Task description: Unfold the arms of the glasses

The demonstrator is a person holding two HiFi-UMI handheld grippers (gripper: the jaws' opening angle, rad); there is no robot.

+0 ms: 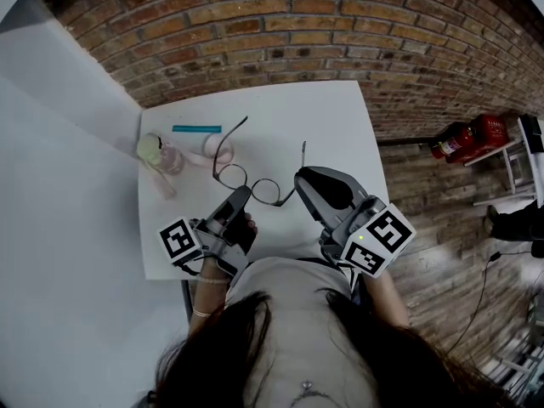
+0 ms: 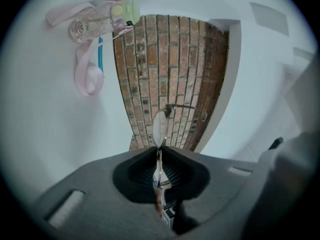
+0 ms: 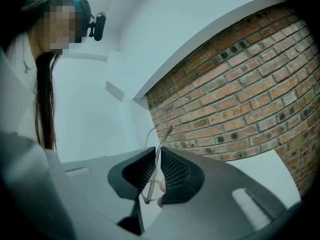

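Observation:
Thin wire-framed glasses [image 1: 255, 185] hang just above the white table [image 1: 280, 109], held between both grippers. In the head view one arm reaches away to the upper left and the other points away on the right, so both stand out from the frame. My left gripper [image 1: 242, 196] is shut on the frame by the left lens; the left gripper view shows a lens [image 2: 160, 126] sticking out past the closed jaws [image 2: 159, 153]. My right gripper [image 1: 299, 182] is shut on the right side, with the thin arm [image 3: 164, 141] rising from its jaws [image 3: 156, 158].
At the table's far left lie a clear bottle with a green cap [image 1: 161, 153], its pink strap [image 1: 212, 147] and a teal stick [image 1: 196, 129]. Brick floor surrounds the table. Red fire extinguishers [image 1: 463, 138] lie to the right. The near table edge is at my body.

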